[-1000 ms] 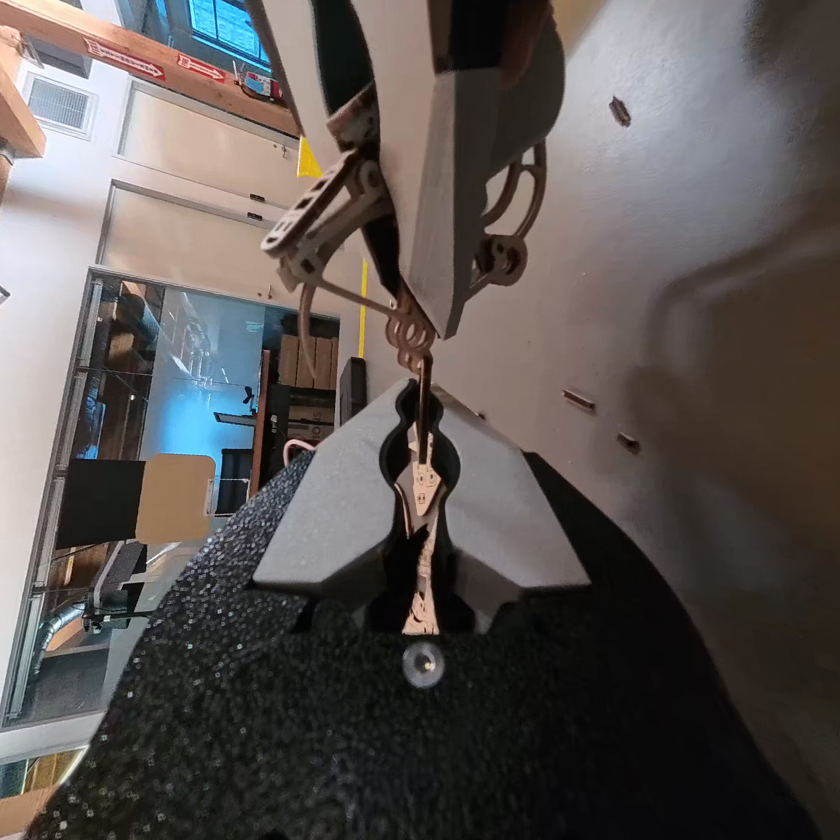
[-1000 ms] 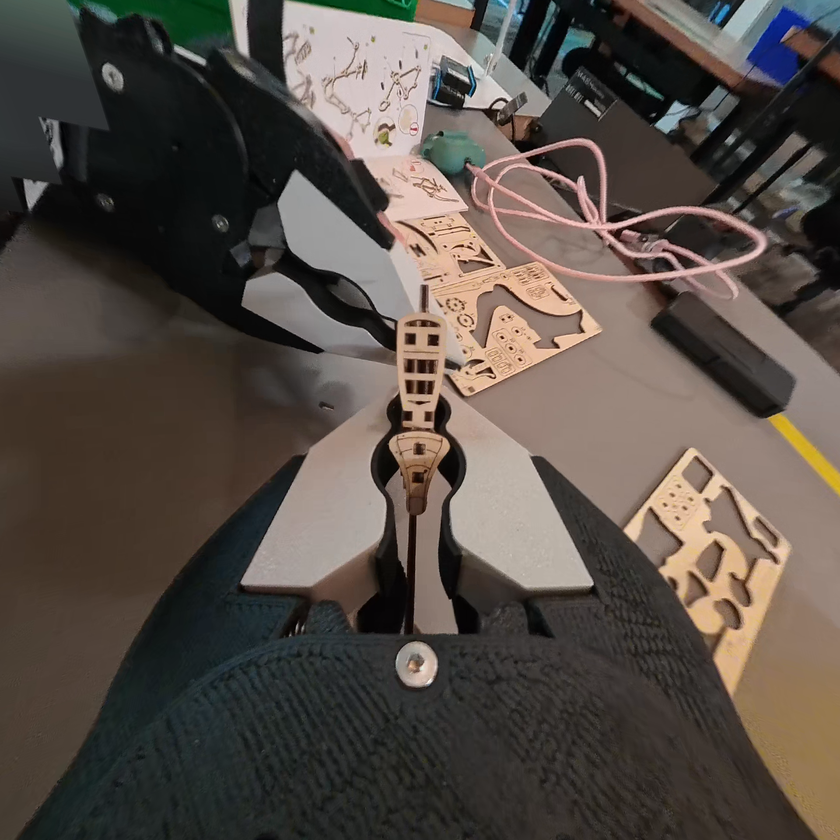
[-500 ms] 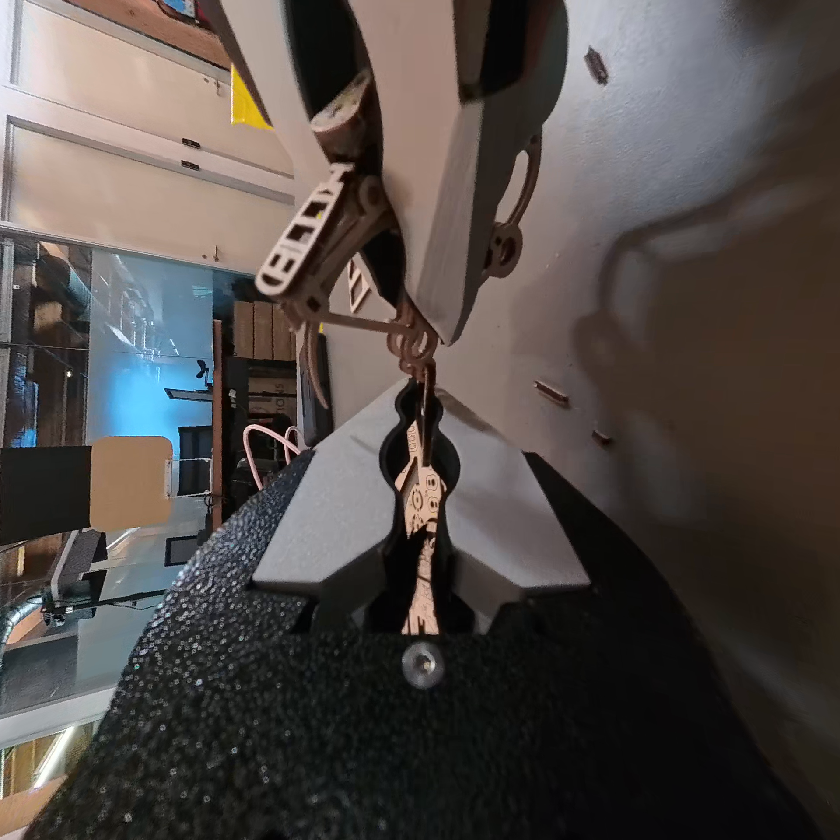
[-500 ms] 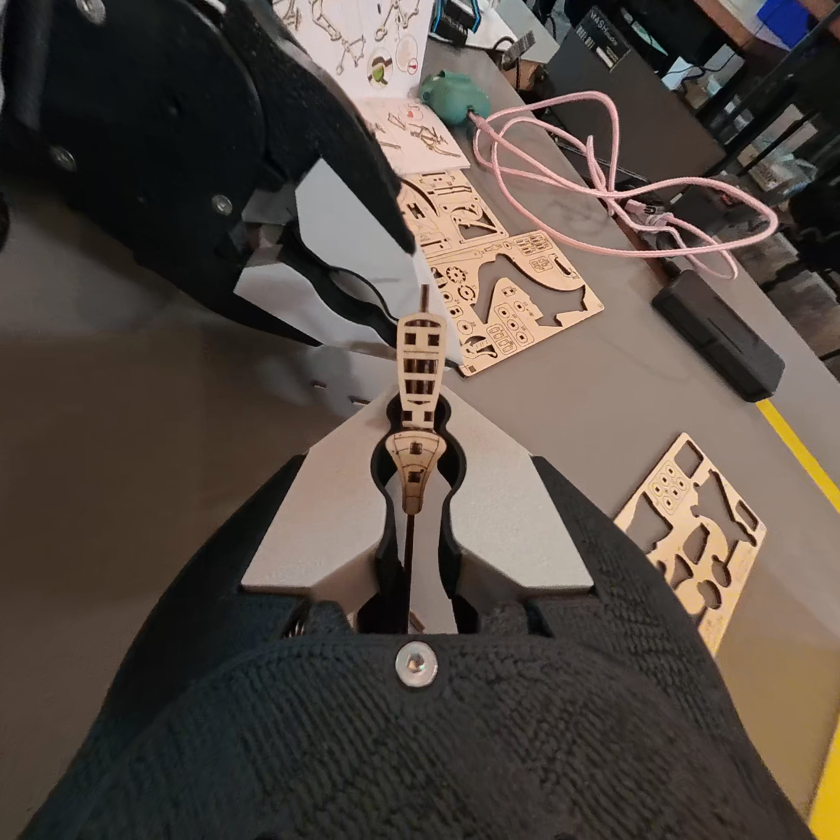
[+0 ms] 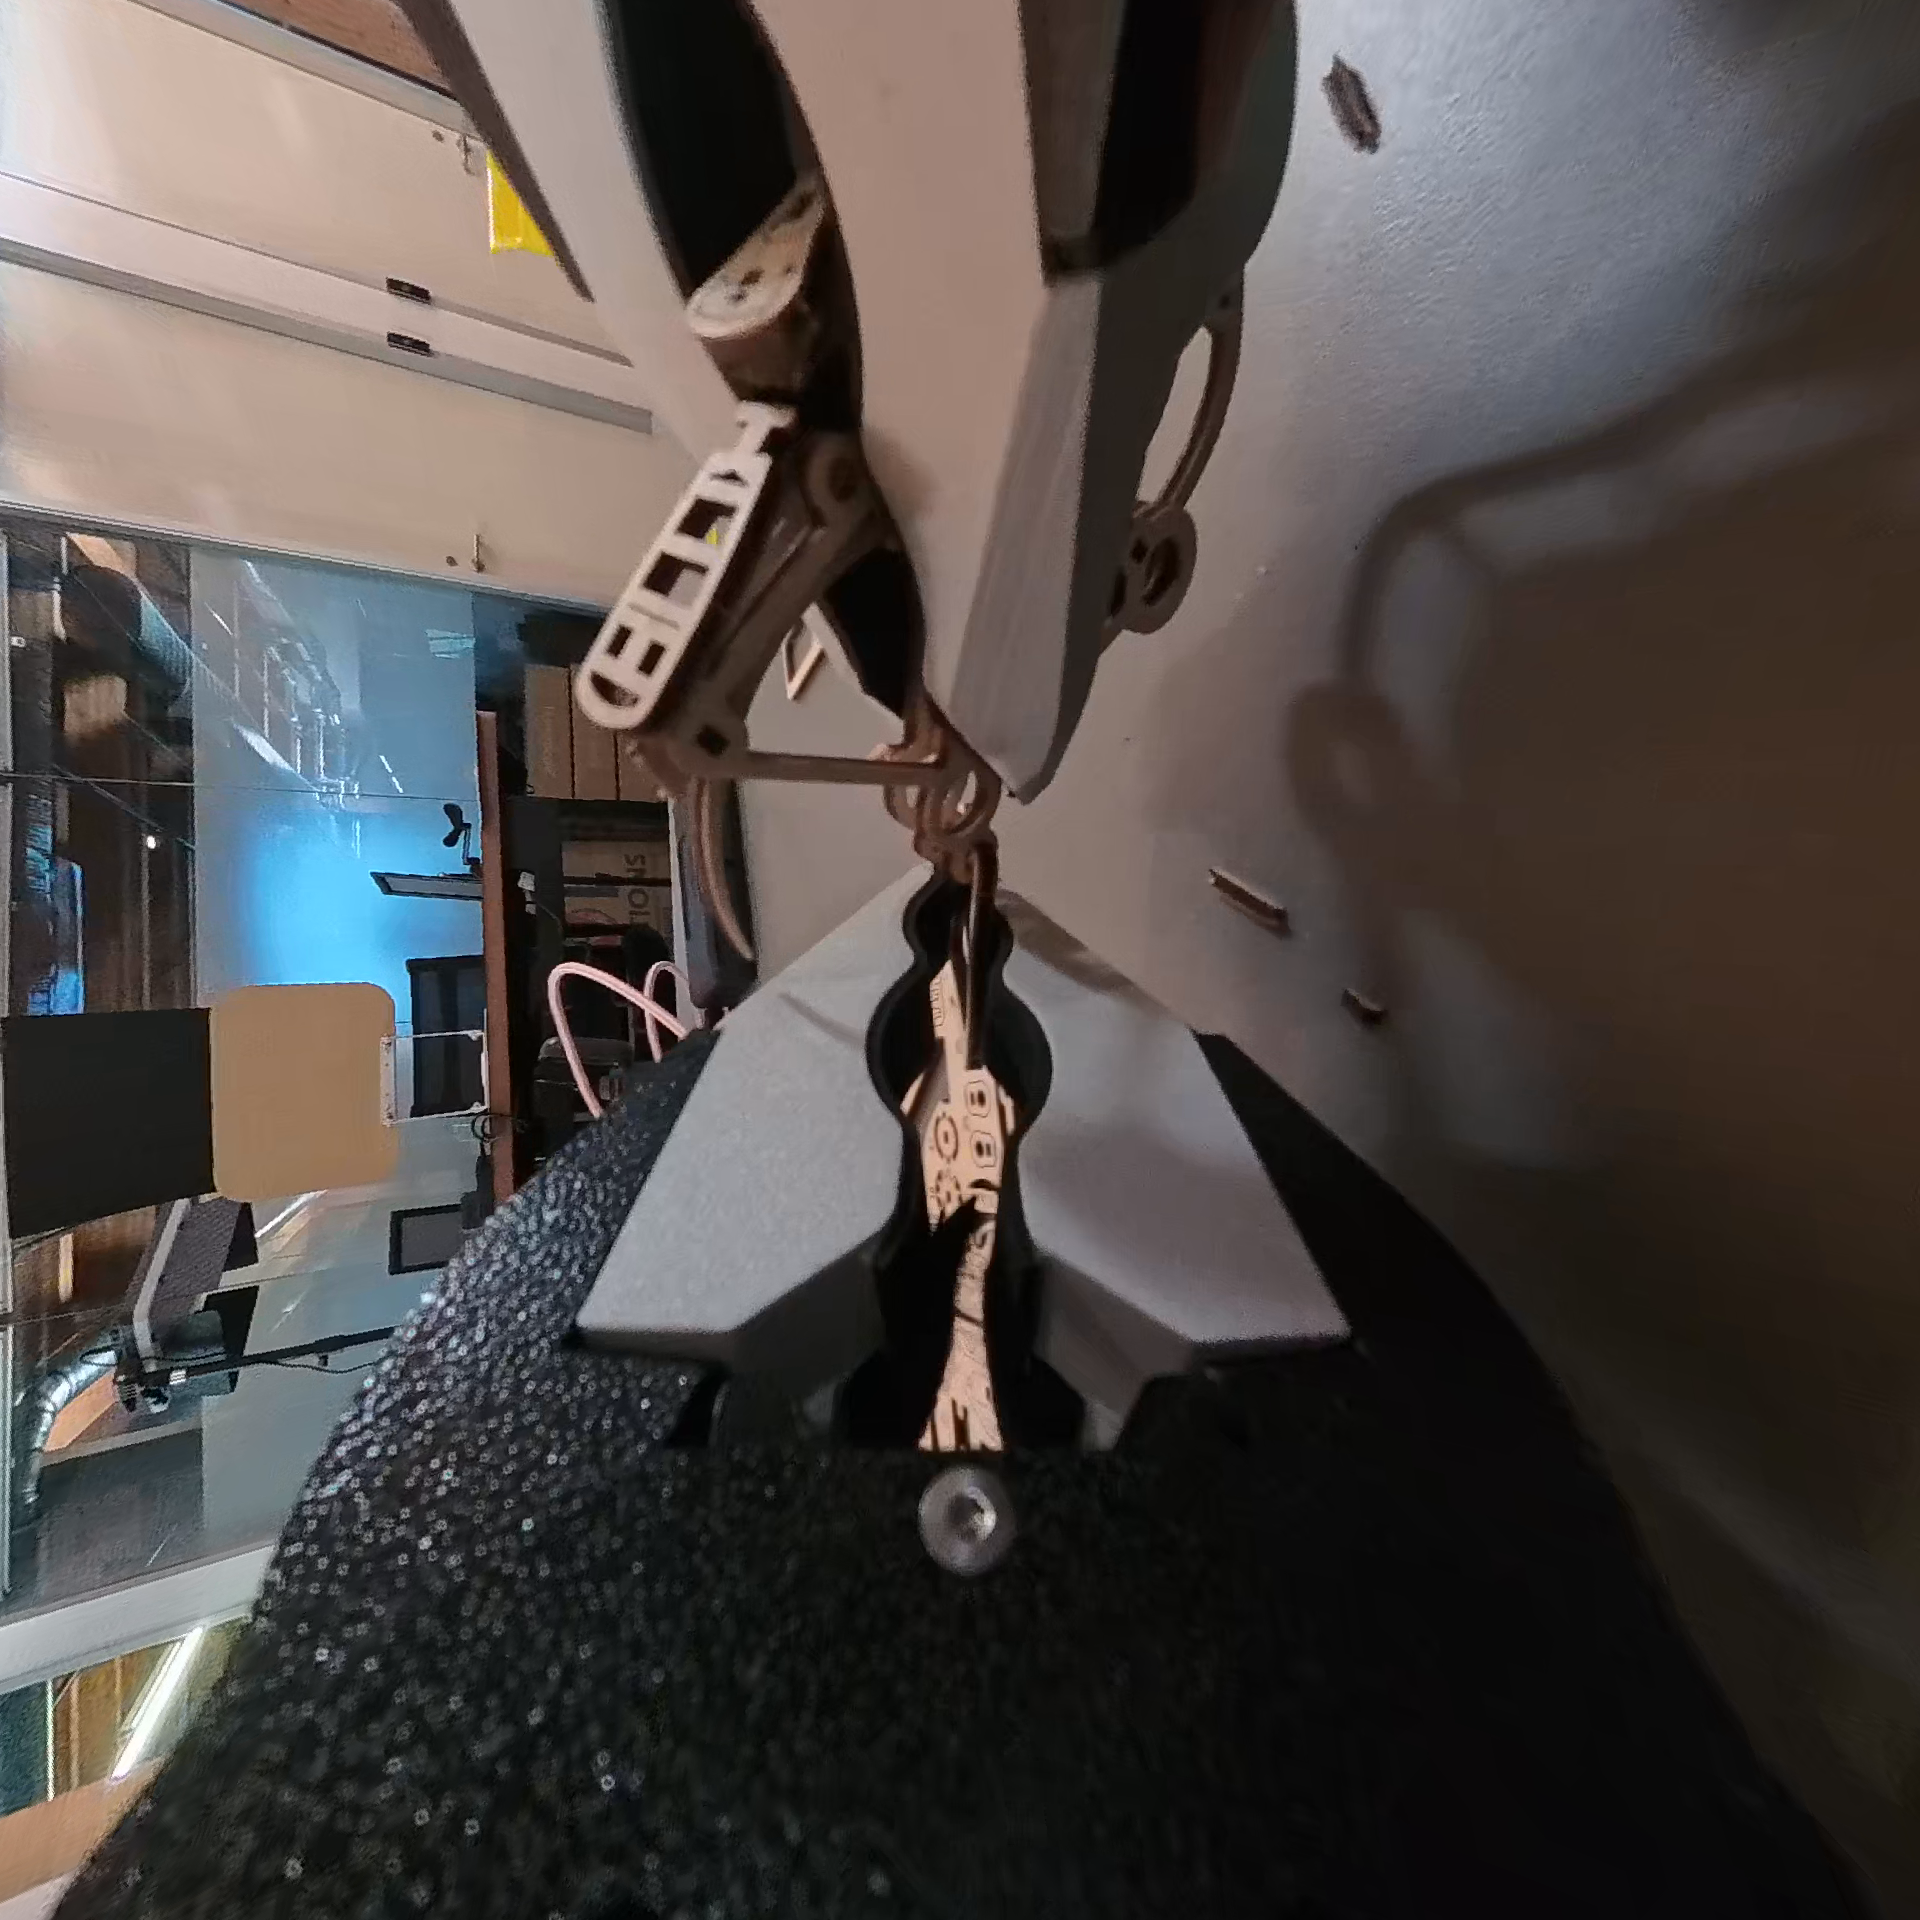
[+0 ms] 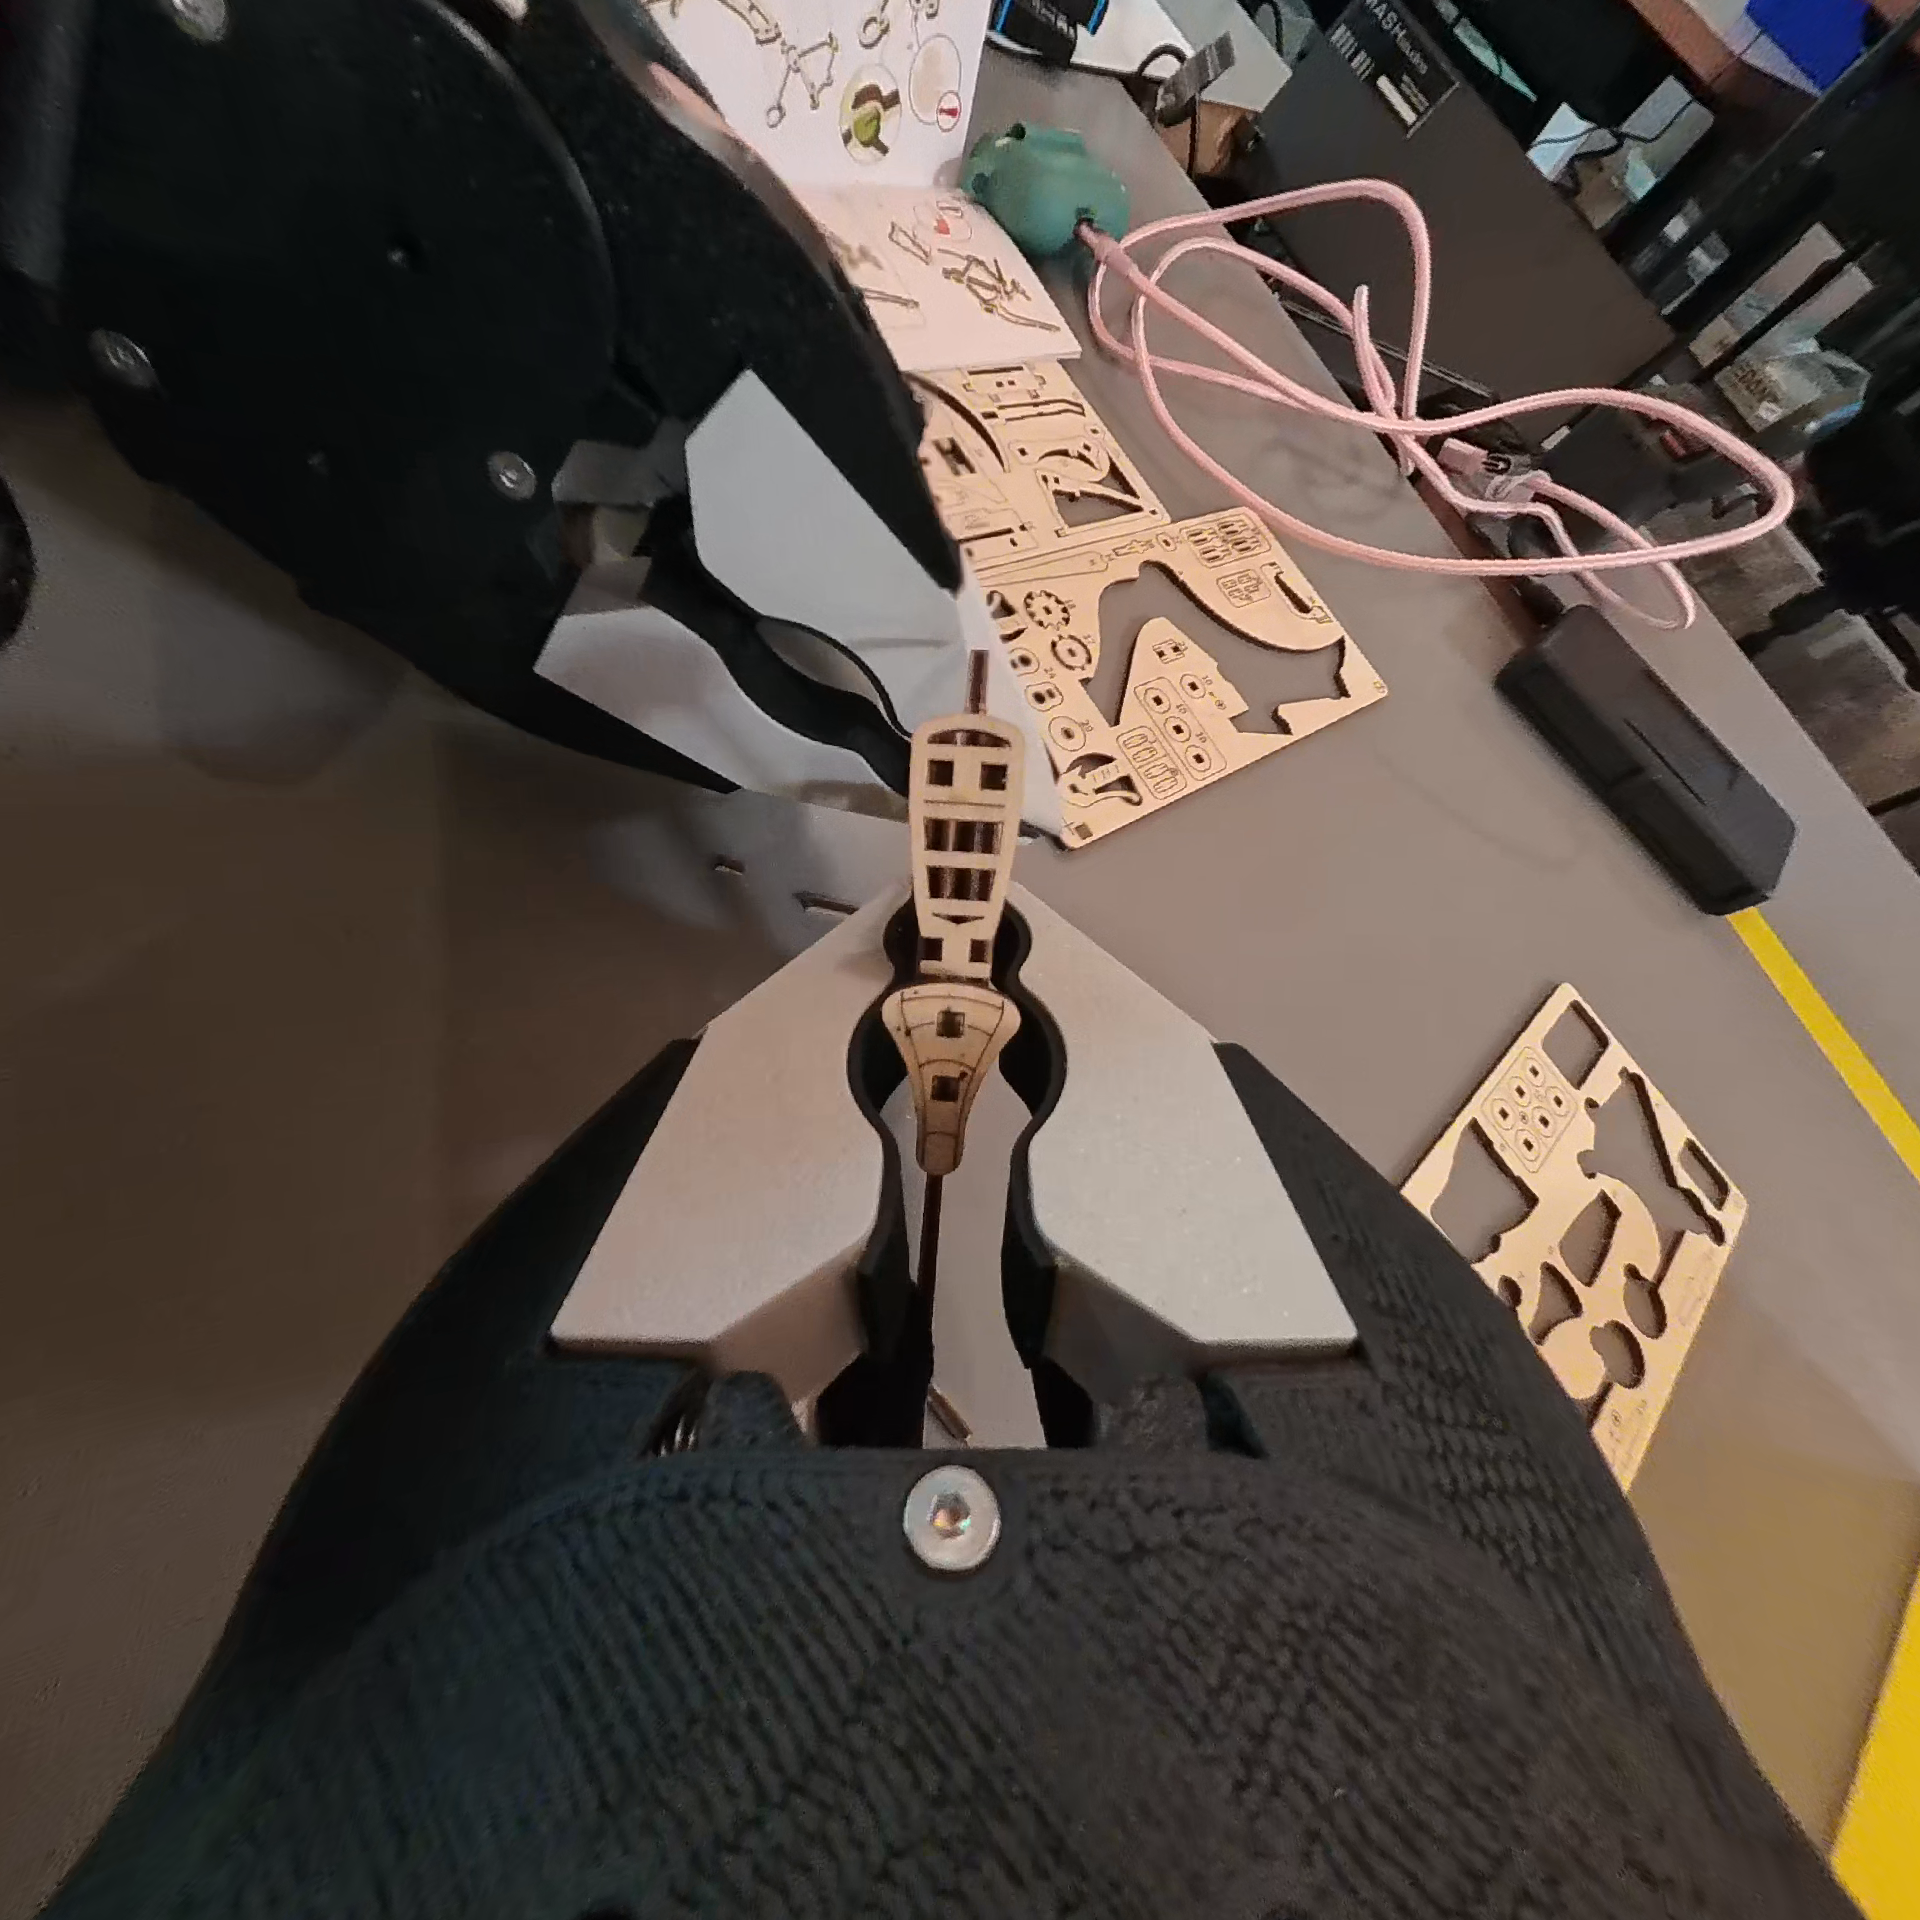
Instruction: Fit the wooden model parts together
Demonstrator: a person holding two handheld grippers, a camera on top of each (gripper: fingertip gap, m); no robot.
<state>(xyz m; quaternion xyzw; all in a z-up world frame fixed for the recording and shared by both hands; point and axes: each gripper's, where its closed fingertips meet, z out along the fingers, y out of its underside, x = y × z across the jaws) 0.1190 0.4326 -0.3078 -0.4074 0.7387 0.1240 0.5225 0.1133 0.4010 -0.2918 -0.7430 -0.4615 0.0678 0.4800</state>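
Surface: matte grey table [image 6: 1455, 935] with a yellow stripe [image 6: 1829, 1039] along its right edge.
Left gripper [image 5: 961, 935]: grey fingers pressed together on a thin flat engraved wooden piece [image 5: 966, 1132], held edge-on above the table.
Right gripper [image 6: 956, 935]: pinching a pale laser-cut wooden model assembly [image 6: 961, 831] with square cut-outs; its slotted end sticks out past the fingertips.
Meeting point: in the left wrist view the assembly's ringed end [image 5: 940, 805] touches the flat piece's tip.
Count: two punched-out plywood sheets [image 6: 1164, 644] [image 6: 1579, 1216], one pink cable [image 6: 1455, 416], one black block [image 6: 1642, 748], one teal object [image 6: 1039, 187], printed instruction sheets [image 6: 935, 260].
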